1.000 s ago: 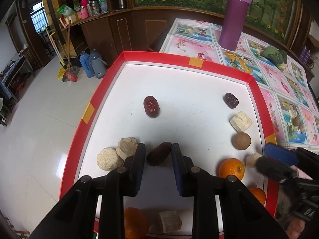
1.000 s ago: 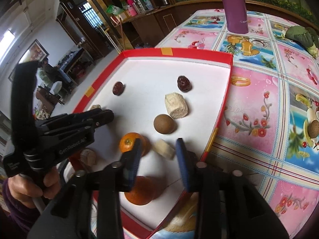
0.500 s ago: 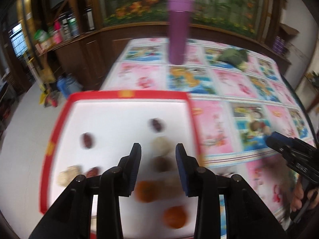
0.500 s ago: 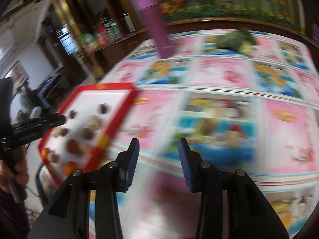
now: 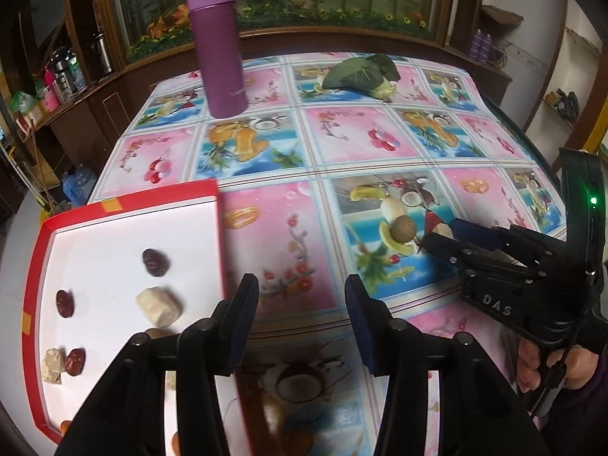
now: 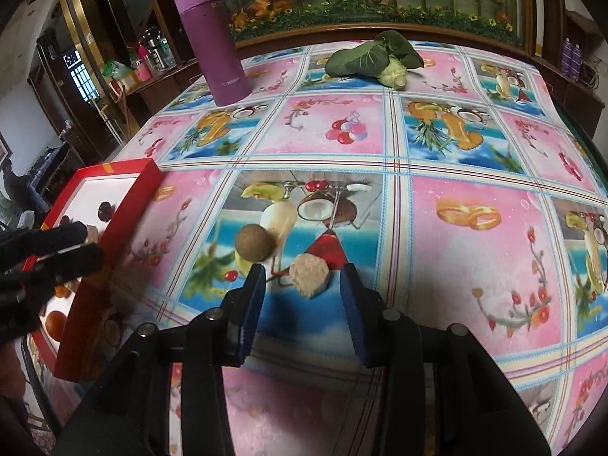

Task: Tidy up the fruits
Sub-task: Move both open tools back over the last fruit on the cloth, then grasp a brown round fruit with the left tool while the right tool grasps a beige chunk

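Observation:
A red-rimmed white tray (image 5: 36, 266) lies at the table's left; it also shows in the right wrist view (image 6: 114, 224). On it are dark red dates (image 5: 155, 262), a beige chunk (image 5: 159, 306) and more pieces by the near edge. On the tablecloth to the right lie a brown round fruit (image 6: 254, 244) and a beige chunk (image 6: 309, 274). My right gripper (image 6: 303, 306) is open, its jaws standing either side of that chunk, just short of it. My left gripper (image 5: 302, 319) is open and empty over the cloth beside the tray's right rim.
A purple flask (image 5: 218, 41) stands at the back left of the table. A leafy green vegetable (image 5: 363, 74) lies at the back middle. The patterned cloth covers the table. Cabinets and a planter run along the far edge.
Both grippers swung right from over the tray to the tablecloth. The left gripper left the date it straddled on the tray. The right gripper now stands at a beige chunk.

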{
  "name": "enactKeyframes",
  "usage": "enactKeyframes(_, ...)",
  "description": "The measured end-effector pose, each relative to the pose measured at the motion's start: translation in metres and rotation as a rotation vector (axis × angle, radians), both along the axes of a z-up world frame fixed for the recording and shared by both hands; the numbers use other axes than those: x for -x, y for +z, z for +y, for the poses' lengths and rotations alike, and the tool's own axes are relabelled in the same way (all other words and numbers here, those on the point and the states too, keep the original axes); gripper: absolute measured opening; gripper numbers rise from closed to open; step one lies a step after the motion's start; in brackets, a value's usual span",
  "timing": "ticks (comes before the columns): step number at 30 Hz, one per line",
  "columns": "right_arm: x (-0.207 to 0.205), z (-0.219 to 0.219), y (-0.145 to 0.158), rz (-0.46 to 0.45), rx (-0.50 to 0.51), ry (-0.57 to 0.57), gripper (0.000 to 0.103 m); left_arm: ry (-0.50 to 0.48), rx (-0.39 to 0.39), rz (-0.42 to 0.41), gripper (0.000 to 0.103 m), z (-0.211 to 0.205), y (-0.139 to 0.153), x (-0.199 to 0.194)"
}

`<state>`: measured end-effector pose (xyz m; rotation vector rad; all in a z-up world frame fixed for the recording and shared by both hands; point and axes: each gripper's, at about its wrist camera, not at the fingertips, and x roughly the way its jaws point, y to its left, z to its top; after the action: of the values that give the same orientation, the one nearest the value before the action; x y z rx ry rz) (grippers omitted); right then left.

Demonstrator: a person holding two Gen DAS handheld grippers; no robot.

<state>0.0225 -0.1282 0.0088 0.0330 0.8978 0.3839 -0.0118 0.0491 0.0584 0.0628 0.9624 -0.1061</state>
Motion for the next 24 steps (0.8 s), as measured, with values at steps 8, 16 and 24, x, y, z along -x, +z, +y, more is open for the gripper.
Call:
enactKeyframes(8,-0.003,-0.011,0.001,0.010,0.028,-0.036,0.024,-0.050,0.016,0.005,0.047,-0.032,-0.005,-0.014)
enactKeyframes(16,-0.011,-0.058,0.017,0.030,-0.112,-0.163,0.024,-0.043,0.045,0.043,0.047,-0.065,-0.025,-0.038)
enactKeyframes(24,-0.011,-0.061,0.021,0.040,-0.165,-0.165,0.024,-0.039,0.046,0.048,0.044,-0.079,-0.036,-0.052)
